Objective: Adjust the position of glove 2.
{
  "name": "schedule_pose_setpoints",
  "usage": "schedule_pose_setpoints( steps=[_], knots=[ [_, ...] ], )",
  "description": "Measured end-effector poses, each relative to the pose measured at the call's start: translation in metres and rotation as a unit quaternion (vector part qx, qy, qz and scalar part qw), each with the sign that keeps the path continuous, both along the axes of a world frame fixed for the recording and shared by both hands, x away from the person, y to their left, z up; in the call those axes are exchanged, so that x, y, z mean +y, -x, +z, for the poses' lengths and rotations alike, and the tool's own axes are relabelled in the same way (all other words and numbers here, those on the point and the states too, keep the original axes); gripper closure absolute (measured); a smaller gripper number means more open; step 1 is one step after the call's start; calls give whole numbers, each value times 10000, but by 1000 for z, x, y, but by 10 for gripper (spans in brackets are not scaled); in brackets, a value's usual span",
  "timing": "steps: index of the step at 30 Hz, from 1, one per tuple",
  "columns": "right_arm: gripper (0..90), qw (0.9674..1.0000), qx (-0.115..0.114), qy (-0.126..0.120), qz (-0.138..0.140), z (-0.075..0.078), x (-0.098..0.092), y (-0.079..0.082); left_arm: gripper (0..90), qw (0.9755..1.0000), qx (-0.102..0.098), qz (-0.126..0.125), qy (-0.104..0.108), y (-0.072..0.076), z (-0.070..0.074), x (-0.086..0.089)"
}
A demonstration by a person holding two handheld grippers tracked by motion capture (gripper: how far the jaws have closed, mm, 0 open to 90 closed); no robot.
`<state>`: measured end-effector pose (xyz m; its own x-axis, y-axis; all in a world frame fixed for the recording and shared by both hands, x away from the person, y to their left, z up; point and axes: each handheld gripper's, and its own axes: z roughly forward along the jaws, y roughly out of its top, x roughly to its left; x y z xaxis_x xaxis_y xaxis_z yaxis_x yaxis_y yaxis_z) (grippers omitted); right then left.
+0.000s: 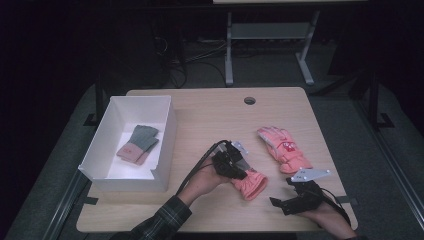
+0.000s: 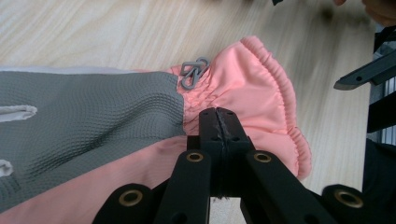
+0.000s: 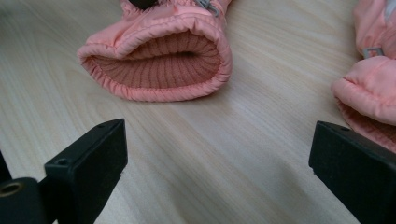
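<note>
Left gripper (image 2: 218,122) pinches the near pink glove (image 1: 250,184) at its cuff on the table (image 1: 210,115), right gripper (image 3: 217,158) rests wide open, empty, facing the cuff.

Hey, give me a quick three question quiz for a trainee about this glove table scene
1. True or false: the left gripper is shut on the pink glove.
2. Are the right gripper jaws open or shut?
3. What lies in the white box? A) a knit glove pair B) a pink ski glove C) a cable

Key: 1 true, pinching near its cuff. 2 open, with bare table between them. 3 A, the grey-and-pink knit gloves.
</note>
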<state>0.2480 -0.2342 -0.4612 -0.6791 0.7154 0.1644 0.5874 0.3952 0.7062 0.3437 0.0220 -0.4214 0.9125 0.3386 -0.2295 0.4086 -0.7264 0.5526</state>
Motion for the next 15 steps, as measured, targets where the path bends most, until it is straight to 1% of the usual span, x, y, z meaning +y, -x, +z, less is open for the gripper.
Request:
schedule_pose_setpoints(
  steps=[2, 4, 6, 7, 10, 11, 12, 13, 14, 15],
  knots=[
    [39, 10000, -17, 0, 8, 1, -1, 0, 897, 9999, -35, 23, 129, 0, 2, 3],
    [41, 10000, -76, 5, -15, 2, -2, 0, 896, 9995, -42, 66, 313, 2, 5, 11],
    [43, 10000, -10, -7, -45, 4, -3, -1, 858, 9992, -63, 101, 382, 4, 7, 17],
    [44, 10000, -33, -3, -30, 4, -4, -1, 835, 9988, -69, 82, 470, 6, 8, 21],
    [76, 10000, -11, -12, -37, 7, -5, -1, 729, 9984, -189, 60, 534, 13, 9, 34],
    [104, 10000, -28, 13, -20, 8, -5, -1, 694, 9983, -246, 55, 523, 16, 9, 38],
    [149, 10000, -16, 41, -21, 9, -4, -1, 636, 9981, -376, 29, 484, 20, 9, 43],
    [155, 10000, 9, 13, 34, 11, -4, -1, 582, 9979, -408, 45, 510, 22, 9, 46],
    [164, 10000, 34, 18, 6, 12, -3, -1, 556, 9975, -428, 77, 555, 25, 9, 51],
    [176, 10000, 44, 68, -38, 13, -2, -1, 519, 9970, -490, 80, 602, 27, 9, 56]
  ],
)
